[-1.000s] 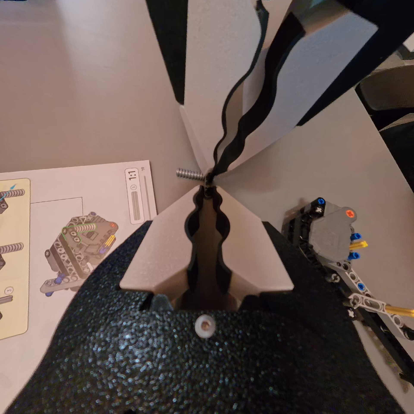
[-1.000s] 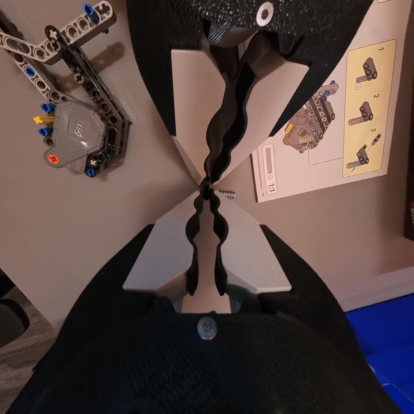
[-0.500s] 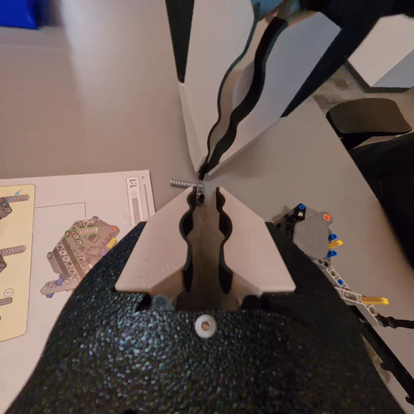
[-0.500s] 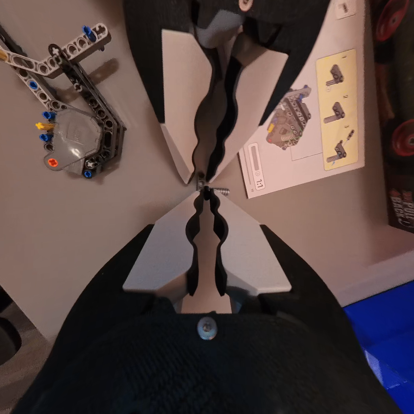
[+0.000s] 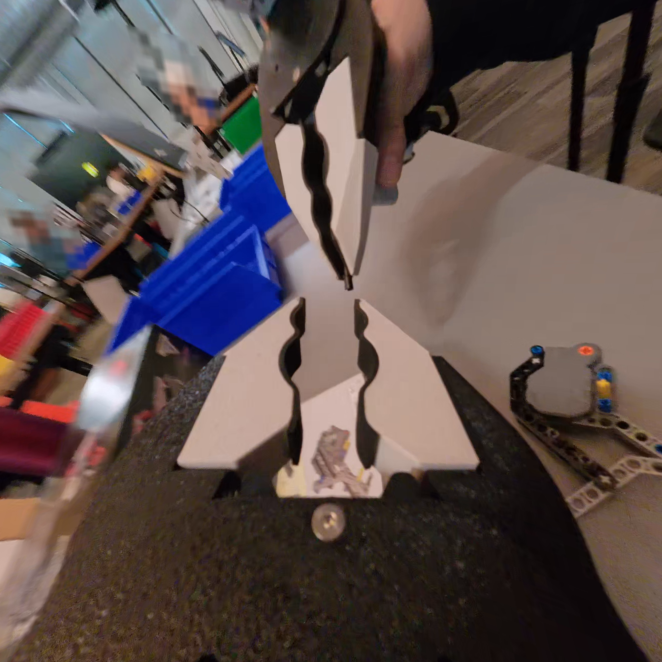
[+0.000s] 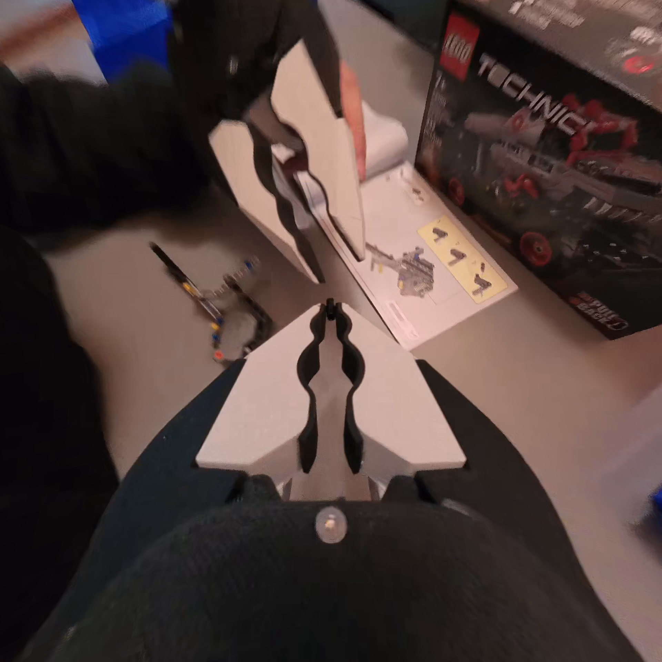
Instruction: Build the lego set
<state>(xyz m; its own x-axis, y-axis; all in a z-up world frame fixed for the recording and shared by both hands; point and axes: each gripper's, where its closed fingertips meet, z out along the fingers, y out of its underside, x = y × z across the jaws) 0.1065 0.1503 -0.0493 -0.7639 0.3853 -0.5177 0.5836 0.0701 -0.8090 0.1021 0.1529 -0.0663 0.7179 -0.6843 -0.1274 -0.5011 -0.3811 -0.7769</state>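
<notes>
**Right claw pinches a small black part; left claw empty above the worktop**

Your right claw (image 6: pixel 330 307) is closed, its tips pinching a tiny black part (image 6: pixel 329 311), likely a pin or axle; it is too small to name surely. You hold it raised above the worktop (image 6: pixel 501 376), tip forward, which I judge keeps the part free for fitting.

Your left claw (image 5: pixel 329 304) is spread and holds nothing. It faces the right claw, tips near but apart, as if ready to take or steady the part.

The half-built model (image 5: pixel 559 387), a grey motor block in a black beam frame with blue and yellow pins, lies flat on the worktop to the right of your left claw, well clear of both claws. The open manual (image 6: pixel 430 272) lies beside the set box (image 6: pixel 537 161), its page facing up where you can check the step. Blue bins (image 5: pixel 215 286) sit beyond the worktop edge. Both views are blurred.
</notes>
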